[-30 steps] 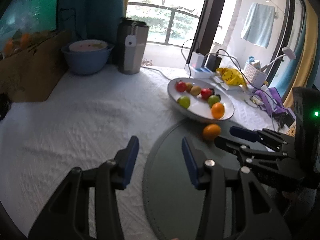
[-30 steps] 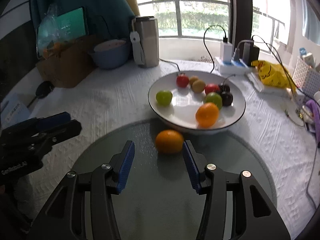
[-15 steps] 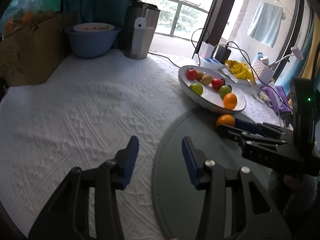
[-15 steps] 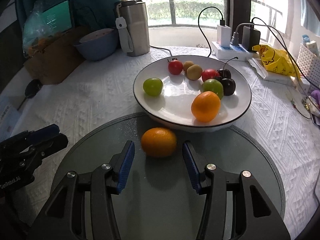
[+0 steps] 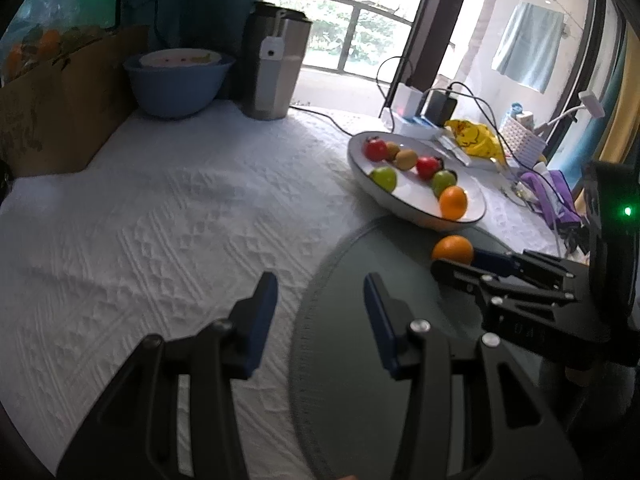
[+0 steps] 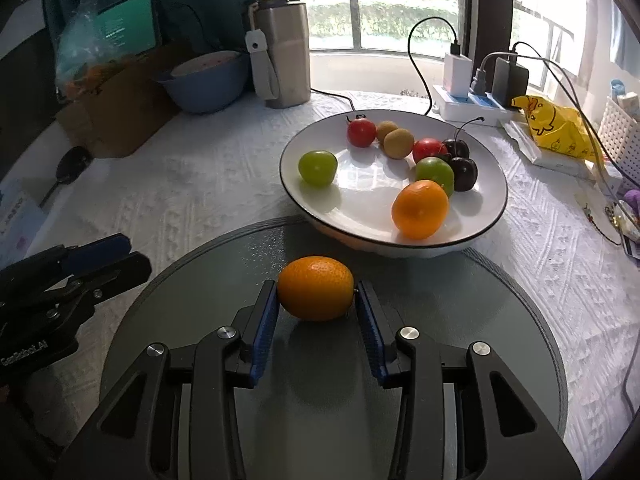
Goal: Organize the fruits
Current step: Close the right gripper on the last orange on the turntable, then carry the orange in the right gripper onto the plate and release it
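Observation:
An orange (image 6: 316, 288) lies on the round grey mat (image 6: 440, 280), just in front of the white plate (image 6: 492, 216). My right gripper (image 6: 317, 286) straddles it, its jaws closing, and both blue pads touch the orange's sides. On the plate are a second orange (image 6: 420, 209), two green fruits, red tomatoes, brown kiwis and dark cherries. My left gripper (image 5: 319, 284) hovers open over the mat's left edge with nothing between its fingers. The left wrist view shows the orange (image 5: 453, 249) at the tips of the right gripper (image 5: 456, 262).
At the back of the white tablecloth stand a blue bowl (image 6: 204, 80), a steel tumbler (image 6: 284, 52) and a cardboard box (image 6: 120, 108). To the right of the plate lie a power strip (image 6: 472, 108) with cables, a yellow bag (image 6: 556, 128) and a white basket (image 6: 620, 136).
My right gripper slid forward until the orange sat between its fingers, then the jaws narrowed onto it. The left gripper kept its opening and barely shifted.

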Motion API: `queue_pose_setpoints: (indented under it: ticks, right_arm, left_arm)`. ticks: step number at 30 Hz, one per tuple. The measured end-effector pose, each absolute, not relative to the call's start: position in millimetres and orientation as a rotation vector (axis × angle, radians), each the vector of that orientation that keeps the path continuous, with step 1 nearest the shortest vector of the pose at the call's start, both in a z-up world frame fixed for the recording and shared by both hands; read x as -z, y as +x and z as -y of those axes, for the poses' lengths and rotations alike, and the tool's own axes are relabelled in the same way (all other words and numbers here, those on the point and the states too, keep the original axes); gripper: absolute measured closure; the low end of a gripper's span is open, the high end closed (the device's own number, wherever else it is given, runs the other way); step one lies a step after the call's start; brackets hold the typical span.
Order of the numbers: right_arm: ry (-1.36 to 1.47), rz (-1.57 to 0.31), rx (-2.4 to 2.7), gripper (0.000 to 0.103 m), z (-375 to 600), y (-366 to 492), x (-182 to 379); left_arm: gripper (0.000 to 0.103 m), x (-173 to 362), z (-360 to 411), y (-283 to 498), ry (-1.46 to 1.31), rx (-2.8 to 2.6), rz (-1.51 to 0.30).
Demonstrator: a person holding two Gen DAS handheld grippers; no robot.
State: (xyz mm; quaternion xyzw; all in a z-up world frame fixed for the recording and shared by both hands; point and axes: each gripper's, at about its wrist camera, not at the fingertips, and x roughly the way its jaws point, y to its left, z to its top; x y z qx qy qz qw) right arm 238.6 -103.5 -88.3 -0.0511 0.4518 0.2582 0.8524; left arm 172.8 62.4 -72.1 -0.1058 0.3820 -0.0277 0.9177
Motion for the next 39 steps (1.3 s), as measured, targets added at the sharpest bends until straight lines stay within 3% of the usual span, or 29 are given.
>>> queue_pose_setpoints:
  ticks: [22,39]
  right_arm:
    - [-0.072,-0.865,-0.537,0.061,137,249,49]
    - [-0.116,-0.902,-0.609,0.061,99,313,70]
  left_arm:
    - [0.056,33,-26,200,-0.157,0.099,-0.723]
    - [0.056,50,-45,270,-0.171,0.072,-0.745]
